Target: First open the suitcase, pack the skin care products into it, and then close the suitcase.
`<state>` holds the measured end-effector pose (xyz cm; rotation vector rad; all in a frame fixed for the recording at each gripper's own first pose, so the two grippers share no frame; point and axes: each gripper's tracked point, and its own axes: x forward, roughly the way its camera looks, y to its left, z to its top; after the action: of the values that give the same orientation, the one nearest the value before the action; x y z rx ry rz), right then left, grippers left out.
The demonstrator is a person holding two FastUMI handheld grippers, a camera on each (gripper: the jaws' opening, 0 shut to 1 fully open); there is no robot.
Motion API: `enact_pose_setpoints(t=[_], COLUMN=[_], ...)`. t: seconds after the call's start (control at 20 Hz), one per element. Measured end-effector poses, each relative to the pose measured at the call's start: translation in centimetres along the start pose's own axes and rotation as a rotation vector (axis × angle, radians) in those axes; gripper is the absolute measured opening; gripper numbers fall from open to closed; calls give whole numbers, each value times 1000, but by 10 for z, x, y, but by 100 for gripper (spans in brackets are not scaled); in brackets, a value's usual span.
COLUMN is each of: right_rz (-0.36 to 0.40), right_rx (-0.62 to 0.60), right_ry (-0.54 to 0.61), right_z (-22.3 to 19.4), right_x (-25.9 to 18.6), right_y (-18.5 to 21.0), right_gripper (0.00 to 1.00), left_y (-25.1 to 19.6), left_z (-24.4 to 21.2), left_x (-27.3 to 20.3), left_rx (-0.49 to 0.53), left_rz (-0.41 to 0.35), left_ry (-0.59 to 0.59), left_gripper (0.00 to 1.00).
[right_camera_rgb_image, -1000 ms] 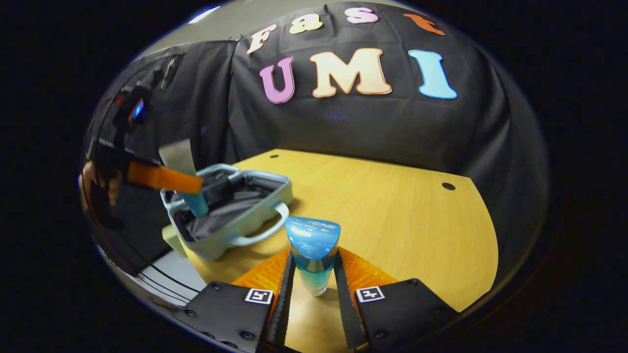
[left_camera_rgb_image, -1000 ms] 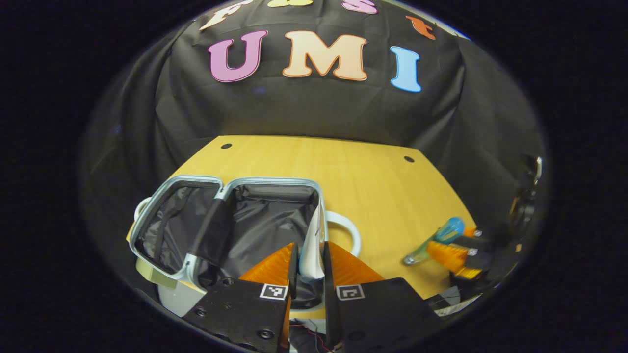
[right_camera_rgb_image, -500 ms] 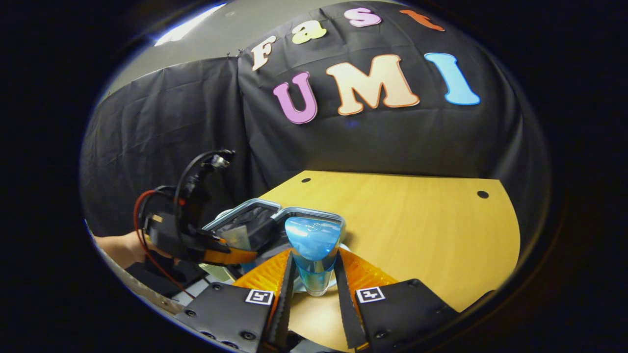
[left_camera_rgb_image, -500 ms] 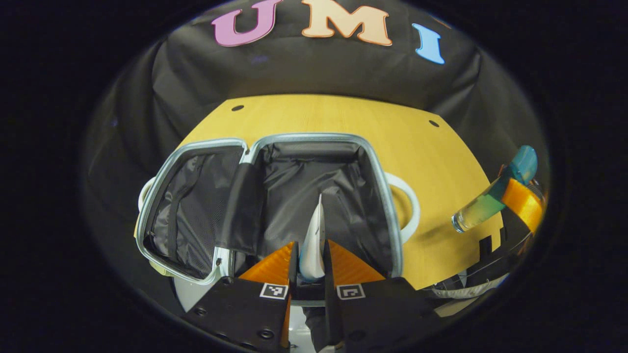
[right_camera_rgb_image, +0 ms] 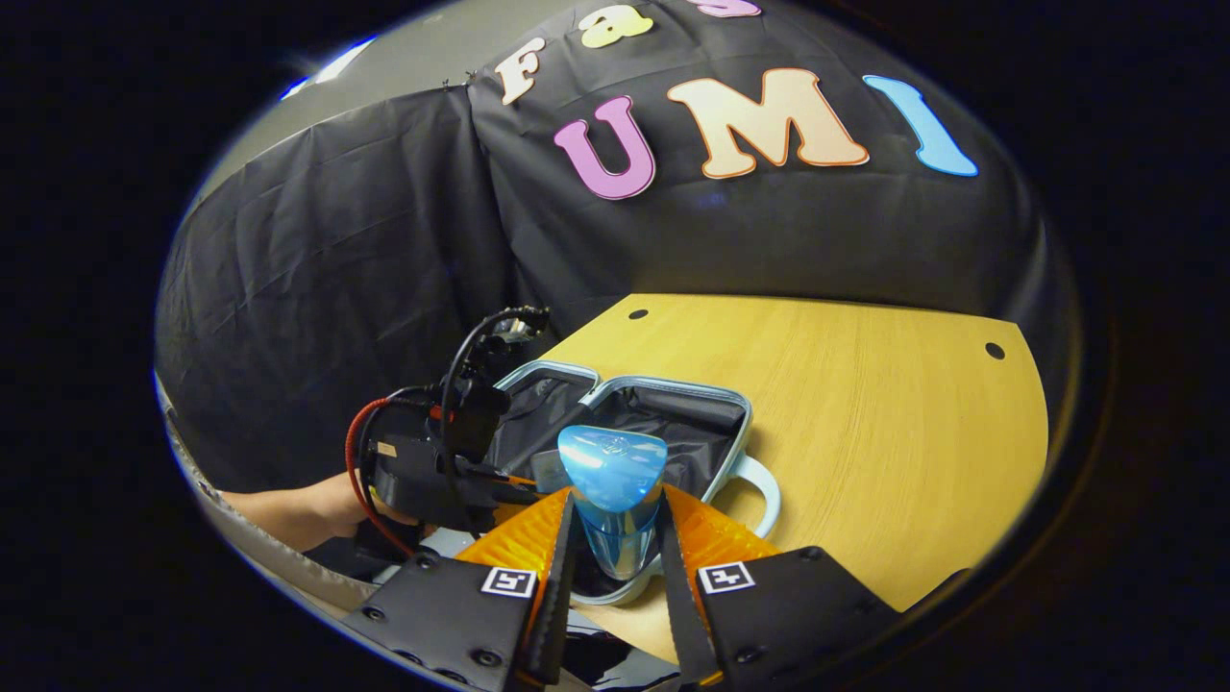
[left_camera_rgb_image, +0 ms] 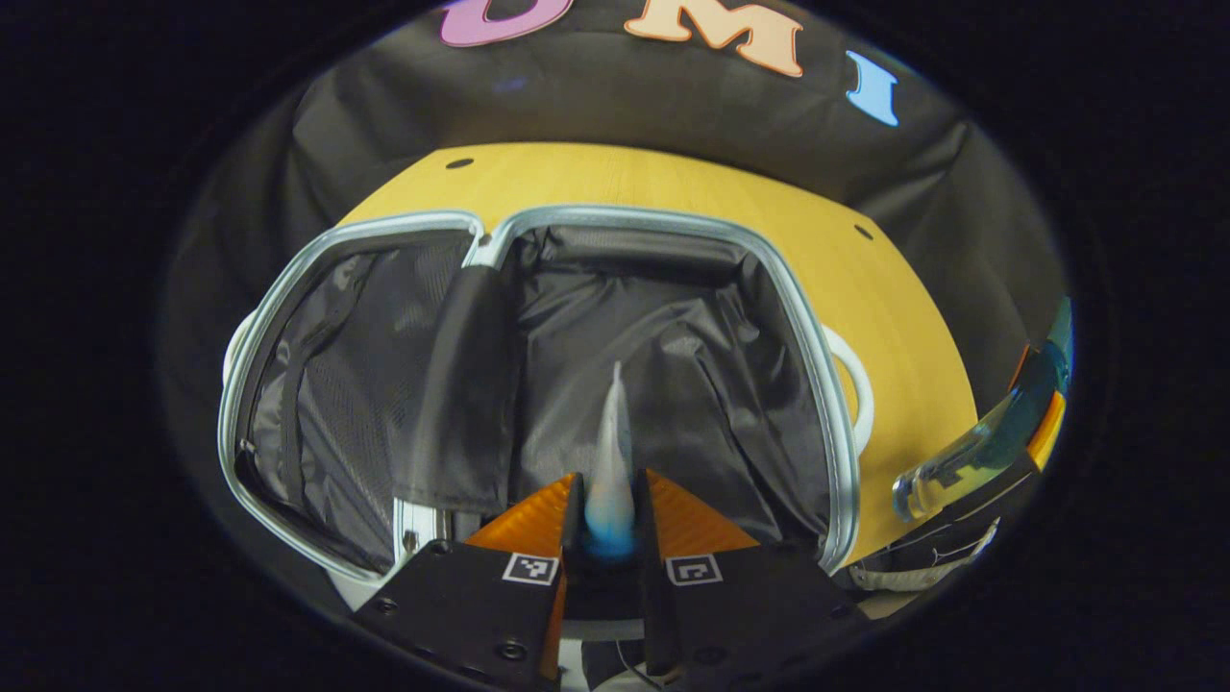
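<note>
The pale blue suitcase [left_camera_rgb_image: 815, 365] lies open on the wooden table, its black lining showing in both halves. My left gripper [left_camera_rgb_image: 610, 509] is shut on a white tube with a blue end [left_camera_rgb_image: 612, 461], held edge-on low over the right half's lining. My right gripper [right_camera_rgb_image: 615, 543] is shut on a clear bottle with a blue cap [right_camera_rgb_image: 611, 471], hovering at the suitcase's [right_camera_rgb_image: 716, 399] near edge. In the left gripper view that blue-capped bottle [left_camera_rgb_image: 971, 452] and the right gripper's orange fingers [left_camera_rgb_image: 1045, 428] show at the far right. The left gripper's black body [right_camera_rgb_image: 432, 471] sits left of the case.
A wooden table [right_camera_rgb_image: 865, 413] with dark holes near its far corners carries the suitcase; its right part is bare. White handles [left_camera_rgb_image: 855, 389] stick out from the case's sides. A person's forearm [right_camera_rgb_image: 288, 505] reaches in from the lower left.
My left gripper has dropped lower into the suitcase with the tube. My right gripper has carried the bottle left, up to the case's near edge.
</note>
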<state>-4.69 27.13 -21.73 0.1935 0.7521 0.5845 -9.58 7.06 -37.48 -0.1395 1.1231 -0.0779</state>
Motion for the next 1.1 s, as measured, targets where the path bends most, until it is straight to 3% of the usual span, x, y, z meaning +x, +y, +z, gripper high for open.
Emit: enact_pose_setpoints(t=[0.1,0.25,0.55,0.9,1.05,1.1], right_rz=[-4,-9,-35,-98,-132,-133], right_rx=[6,18,63,77,102,102], right_ry=[11,42,157,289,261,250], right_z=[-1,-10,-48,-90,-80,-73], right_x=[7,21,51,80,95,98], right_y=[4,10,6,2,2,4], right_gripper=[46,46,44,44,43,47], left_y=[0,-5,7,69,104,116], left_z=[7,26,72,85,86,87], left_x=[1,-8,-37,-51,-55,-57], left_rx=[-15,-10,-12,-63,-76,-81], left_rz=[-15,-59,-117,-72,-36,-23], left_ry=[-22,-94,-242,-271,-274,-276], left_gripper=[36,99,95,95,95,95])
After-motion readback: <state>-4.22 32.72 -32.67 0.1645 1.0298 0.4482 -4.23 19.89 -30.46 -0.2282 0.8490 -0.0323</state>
